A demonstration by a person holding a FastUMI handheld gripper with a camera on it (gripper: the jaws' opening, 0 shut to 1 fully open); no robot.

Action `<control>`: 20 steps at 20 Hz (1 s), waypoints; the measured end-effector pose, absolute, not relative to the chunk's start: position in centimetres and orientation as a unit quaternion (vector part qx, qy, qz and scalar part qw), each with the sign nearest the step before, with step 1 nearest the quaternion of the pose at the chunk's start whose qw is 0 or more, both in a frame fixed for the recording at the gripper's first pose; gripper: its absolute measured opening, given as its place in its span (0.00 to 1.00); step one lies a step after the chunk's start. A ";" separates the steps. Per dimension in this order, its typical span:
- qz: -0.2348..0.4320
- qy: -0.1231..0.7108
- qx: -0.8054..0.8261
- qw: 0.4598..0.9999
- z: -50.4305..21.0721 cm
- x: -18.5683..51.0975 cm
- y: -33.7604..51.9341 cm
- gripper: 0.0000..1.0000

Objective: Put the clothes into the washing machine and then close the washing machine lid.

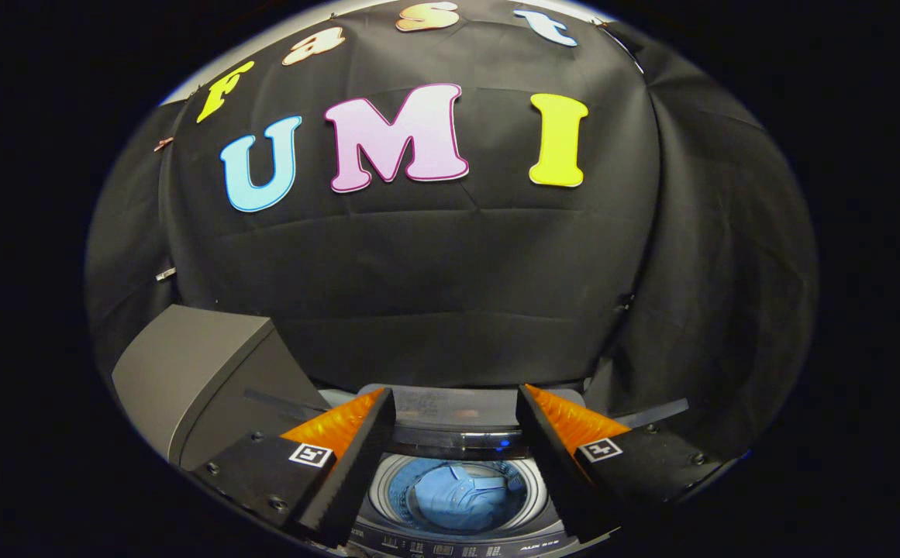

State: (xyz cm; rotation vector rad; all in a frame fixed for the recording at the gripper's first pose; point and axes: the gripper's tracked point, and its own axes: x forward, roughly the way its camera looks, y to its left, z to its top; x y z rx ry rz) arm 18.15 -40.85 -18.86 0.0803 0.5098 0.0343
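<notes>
Black cloth walls the booth behind a grey box [194, 380] and the top-loading washing machine [457, 527]. Its lid is up, with blue clothes [457, 496] lying in the drum. Above, the gripper [456, 403] hangs wide open, holding nothing.
</notes>
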 end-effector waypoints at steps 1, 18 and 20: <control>0.019 0.253 0.041 0.966 -19.1 17.8 -40.8 0.99; 0.005 0.271 0.044 0.962 -23.6 12.3 -40.9 0.99; 0.001 0.255 0.053 0.965 -22.4 12.2 -40.6 0.99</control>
